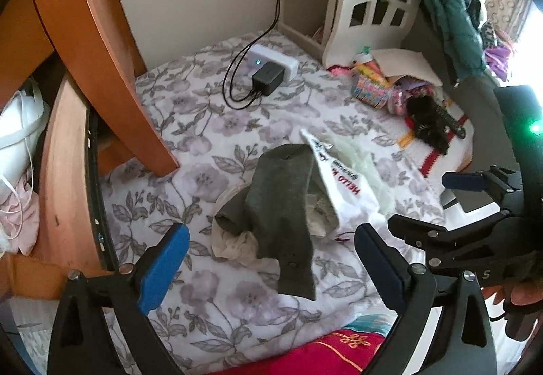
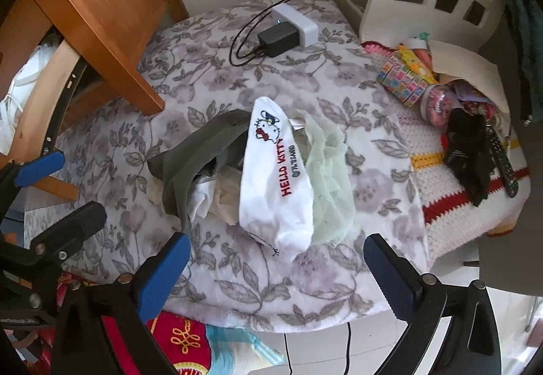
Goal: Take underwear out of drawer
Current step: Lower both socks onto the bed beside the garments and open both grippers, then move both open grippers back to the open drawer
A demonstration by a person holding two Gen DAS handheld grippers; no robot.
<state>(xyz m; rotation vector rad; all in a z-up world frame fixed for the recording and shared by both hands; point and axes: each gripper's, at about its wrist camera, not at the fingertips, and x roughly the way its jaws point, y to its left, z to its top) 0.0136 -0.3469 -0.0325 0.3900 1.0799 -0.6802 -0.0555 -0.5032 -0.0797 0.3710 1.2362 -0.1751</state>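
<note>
Floral bedspread fills most of both views, red cushion at its near edge. My left gripper hangs w/ jaws spread, nothing between them; right gripper also spread wide & empty, just above the bed. Just past both tips sits the underwear pile: gray piece draped over pale ones, white Hello Kitty sock on top, pale green piece beside it. Drawer is pulled out at left, white clothes inside. Farther back, a charger w/ black cables near the wall.
</note>
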